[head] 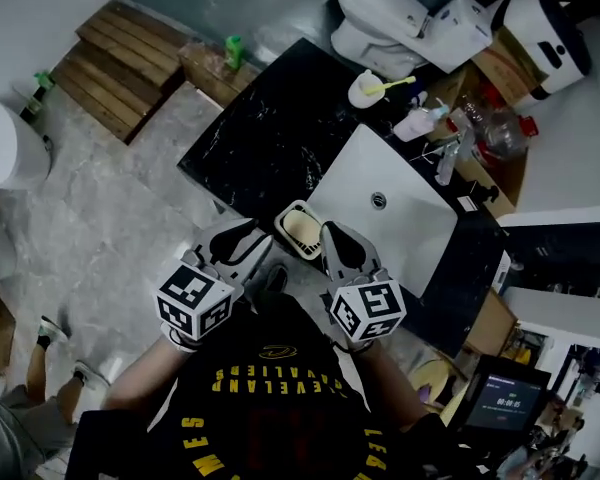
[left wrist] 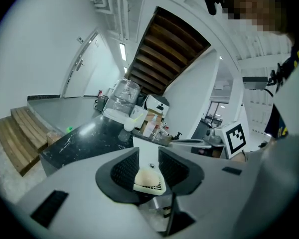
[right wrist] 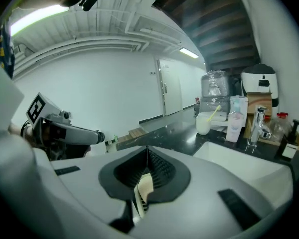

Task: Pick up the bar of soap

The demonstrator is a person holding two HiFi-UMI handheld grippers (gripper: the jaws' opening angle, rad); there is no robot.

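A cream bar of soap (head: pixel 301 231) lies in a white slotted dish (head: pixel 284 217) at the front edge of the black counter (head: pixel 260 128), by the sink's near corner. My left gripper (head: pixel 264 240) is just left of the dish. In the left gripper view its jaws (left wrist: pixel 148 156) stand apart, and the soap (left wrist: pixel 148 175) shows low in the gap between them. My right gripper (head: pixel 330 234) is at the dish's right side. Its jaws (right wrist: pixel 147 156) are shut with nothing pinched between the pads, and the soap (right wrist: pixel 146 185) shows edge-on just below them.
A white sink (head: pixel 365 173) lies behind the dish. A cup with a toothbrush (head: pixel 365 90) and bottles (head: pixel 422 123) stand at the counter's back. A toilet (head: pixel 380 18) is beyond, wooden steps (head: pixel 110 63) far left.
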